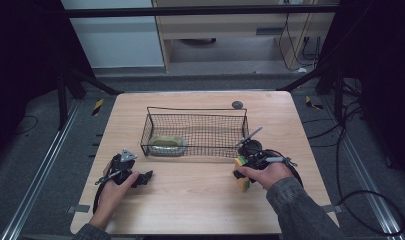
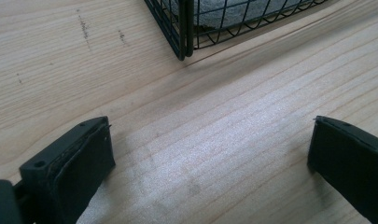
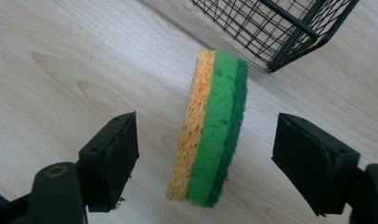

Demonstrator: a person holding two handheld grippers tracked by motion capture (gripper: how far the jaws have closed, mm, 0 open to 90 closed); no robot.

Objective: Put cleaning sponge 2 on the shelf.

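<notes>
Green-and-orange, the sponge (image 3: 210,135) stood on edge on the table (image 1: 200,200), between the spread jaws of the right gripper (image 3: 203,158), untouched, near the basket (image 1: 195,131); the left gripper (image 2: 210,158) gaped over bare wood.

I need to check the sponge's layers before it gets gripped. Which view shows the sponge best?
The right gripper view: the sponge stands on edge between the open jaws, its orange, light green and dark green layers plain. The high view shows it small, partly hidden by the right gripper.
</notes>
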